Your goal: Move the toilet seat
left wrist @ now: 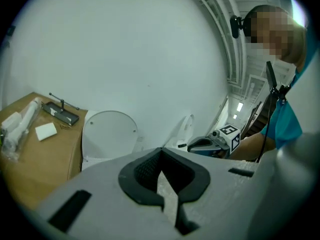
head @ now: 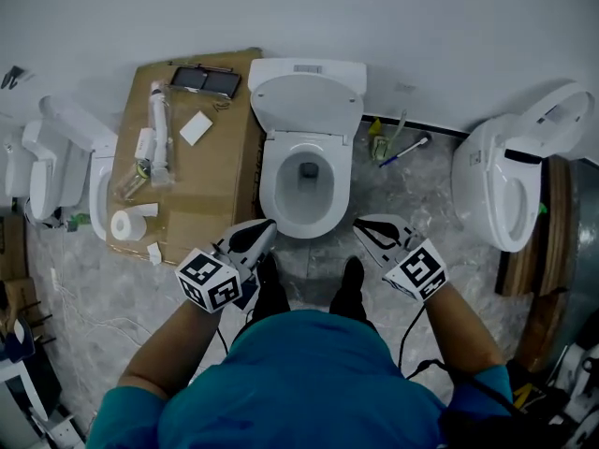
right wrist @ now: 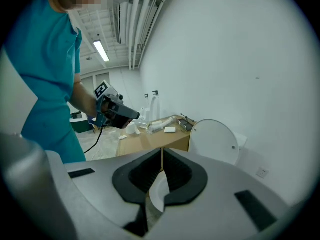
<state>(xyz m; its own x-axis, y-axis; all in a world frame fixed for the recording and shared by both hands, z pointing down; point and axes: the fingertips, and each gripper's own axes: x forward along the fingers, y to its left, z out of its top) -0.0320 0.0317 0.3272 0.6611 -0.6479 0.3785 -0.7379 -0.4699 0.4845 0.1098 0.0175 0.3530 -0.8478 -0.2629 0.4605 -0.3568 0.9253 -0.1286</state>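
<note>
A white toilet stands against the wall, its open bowl [head: 301, 181] in front of my feet. Its lid [head: 307, 96] stands upright, and the seat ring appears raised with it. My left gripper [head: 270, 225] hovers at the bowl's front left rim, jaws shut and empty. My right gripper [head: 360, 224] hovers at the front right rim, also shut on nothing. In the left gripper view the shut left gripper [left wrist: 162, 150] points at the raised lid [left wrist: 109, 134]. In the right gripper view the shut right gripper [right wrist: 162, 150] has the lid [right wrist: 215, 141] ahead to its right.
A cardboard box [head: 220, 171] beside the toilet's left carries pipe parts, a tape roll and a black fitting. Other white toilets stand at the right [head: 510, 181] and left [head: 56, 166]. Small tools [head: 402, 146] lie on the floor by the wall. My shoes [head: 271, 288] stand before the bowl.
</note>
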